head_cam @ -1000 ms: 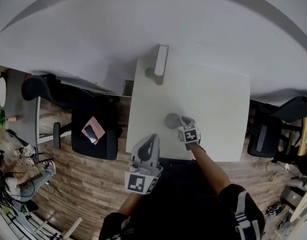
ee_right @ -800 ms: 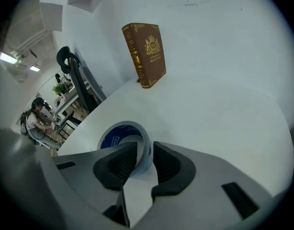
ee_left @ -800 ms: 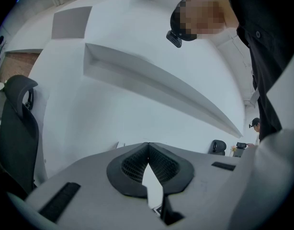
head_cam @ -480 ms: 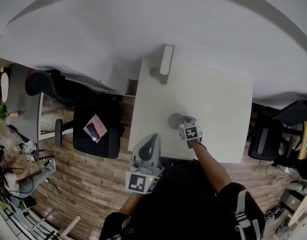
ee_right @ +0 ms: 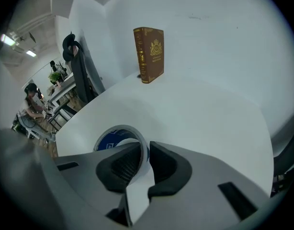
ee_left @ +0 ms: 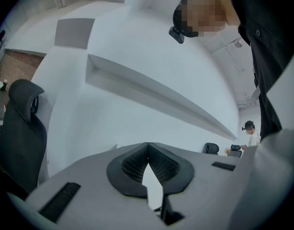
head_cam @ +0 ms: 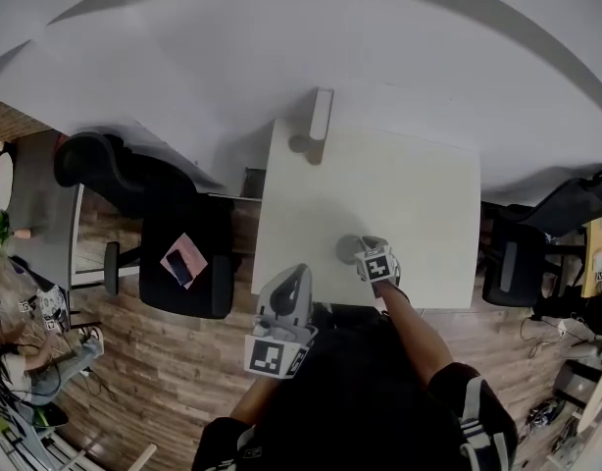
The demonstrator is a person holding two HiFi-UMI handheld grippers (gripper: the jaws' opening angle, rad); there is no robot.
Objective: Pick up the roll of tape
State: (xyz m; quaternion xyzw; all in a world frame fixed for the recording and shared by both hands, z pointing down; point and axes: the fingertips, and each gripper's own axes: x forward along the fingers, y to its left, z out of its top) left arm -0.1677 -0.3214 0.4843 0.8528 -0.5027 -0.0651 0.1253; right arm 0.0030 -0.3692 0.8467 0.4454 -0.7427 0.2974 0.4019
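Note:
The roll of tape (ee_right: 112, 137), white with a blue inner core, lies flat on the white table (head_cam: 419, 194) near its front edge. My right gripper (ee_right: 143, 158) points steeply down over the roll's near side. Its jaws have just been closing: one pad is inside the ring, the other outside, and they pinch the roll's wall. In the head view the roll of tape (head_cam: 346, 247) shows as a grey disc beside the right gripper (head_cam: 361, 251). My left gripper (head_cam: 297, 275) hovers level off the table's front left corner, and in its own view the left gripper (ee_left: 148, 150) is shut on nothing.
A brown book (ee_right: 149, 54) stands upright at the table's far edge by the white wall; the head view shows the book (head_cam: 321, 116) from above. A black chair (head_cam: 183, 263) with a pink item on its seat stands left of the table, another chair (head_cam: 512, 268) to the right.
The right gripper and the roll have shifted a little toward the table's front edge. The left gripper holds roughly the same spot in the view.

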